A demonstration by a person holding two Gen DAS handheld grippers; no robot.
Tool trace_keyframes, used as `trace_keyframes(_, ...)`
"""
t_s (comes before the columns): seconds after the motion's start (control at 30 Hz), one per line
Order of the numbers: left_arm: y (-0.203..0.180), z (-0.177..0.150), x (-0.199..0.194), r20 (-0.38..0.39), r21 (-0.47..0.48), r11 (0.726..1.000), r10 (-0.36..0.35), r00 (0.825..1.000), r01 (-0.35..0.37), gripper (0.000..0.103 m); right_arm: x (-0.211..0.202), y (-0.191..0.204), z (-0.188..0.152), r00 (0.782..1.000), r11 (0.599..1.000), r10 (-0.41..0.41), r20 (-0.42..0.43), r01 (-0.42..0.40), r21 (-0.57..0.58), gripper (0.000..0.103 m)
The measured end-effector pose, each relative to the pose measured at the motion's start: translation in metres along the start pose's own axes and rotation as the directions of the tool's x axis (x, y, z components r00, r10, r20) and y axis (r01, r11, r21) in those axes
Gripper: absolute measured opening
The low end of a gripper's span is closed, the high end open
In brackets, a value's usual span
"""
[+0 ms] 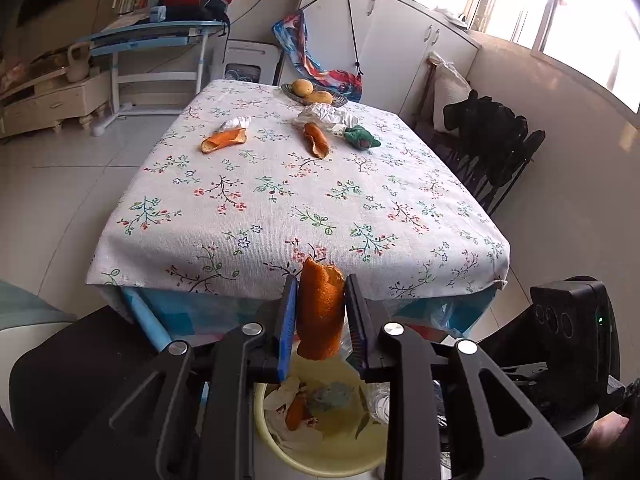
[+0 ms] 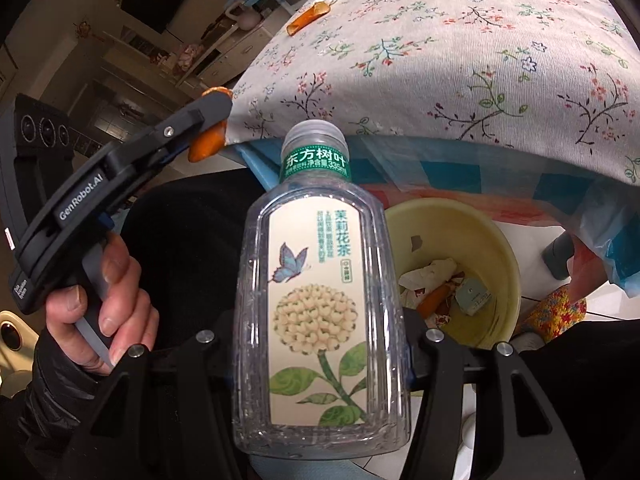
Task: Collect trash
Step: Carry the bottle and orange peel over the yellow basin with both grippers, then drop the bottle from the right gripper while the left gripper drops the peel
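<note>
1. Yellow bin [image 1: 320, 452] below the worktop [image 1: 280, 200] already holds scraps.
2. Left gripper [image 1: 320, 312] jaws pinch an orange peel [image 1: 320, 312] above it; right gripper [image 2: 320, 344] clamps an empty bottle [image 2: 320, 300].
3. Left on the worktop: two peels [image 1: 224, 140], tissues, green wrapper [image 1: 360, 138].

The left gripper [image 1: 321, 312] is built of matte black linkage arms with rounded triangular cut-outs, pinned by 4 round silver screws. Its fingers [image 1: 289, 328] carry blue ribbed pads on the inner faces. In the right wrist view, at 9 o'clock, its body bears white "GenRobot.AI" lettering, a small white label and a silver screw, with 3 round lenses in a black housing behind. The left hand [image 2: 102, 300] emerges from a black quilted sleeve [image 2: 52, 392]. The right gripper [image 2: 320, 344] shows the same black arms and 4 silver screws.
</note>
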State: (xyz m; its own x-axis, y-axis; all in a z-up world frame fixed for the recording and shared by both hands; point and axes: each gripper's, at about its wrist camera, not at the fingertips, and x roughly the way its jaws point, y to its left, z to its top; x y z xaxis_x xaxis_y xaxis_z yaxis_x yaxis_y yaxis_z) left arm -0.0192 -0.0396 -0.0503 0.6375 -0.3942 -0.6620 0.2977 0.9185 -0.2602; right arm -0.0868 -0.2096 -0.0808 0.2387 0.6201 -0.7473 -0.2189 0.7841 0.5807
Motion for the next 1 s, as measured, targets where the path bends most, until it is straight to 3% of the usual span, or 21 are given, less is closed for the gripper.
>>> trace_keyframes(0.2,-0.003,-0.002,0.0,-0.004,0.009,1.0,-0.006,1.0,0.006,0.023,-0.002,-0.004,-0.007,0.999,0.999,-0.042,-0.005,0.042,0.0,0.065)
trace_keyframes(0.43,-0.01,-0.008,0.002,-0.03,0.035,0.999,-0.023,0.999,0.024,0.023,-0.024,-0.006,-0.001,0.993,0.999,-0.038,0.115,0.034,0.041,0.067)
trace_keyframes(0.7,-0.033,-0.025,0.013,-0.127,0.128,0.988,-0.068,0.99,0.084,0.023,-0.06,-0.008,0.003,0.95,0.996,-0.069,0.305,0.05,0.067,0.071)
trace_keyframes(0.9,-0.052,-0.041,0.024,-0.244,0.195,0.966,-0.119,0.962,0.169,0.024,-0.07,-0.016,0.002,0.929,0.993,-0.077,0.363,0.038,0.111,0.071)
trace_keyframes(1.0,-0.057,-0.046,0.025,-0.258,0.22,0.963,-0.099,0.961,0.158,0.039,-0.073,-0.017,0.003,0.924,0.992,-0.08,0.374,0.038,0.118,0.071)
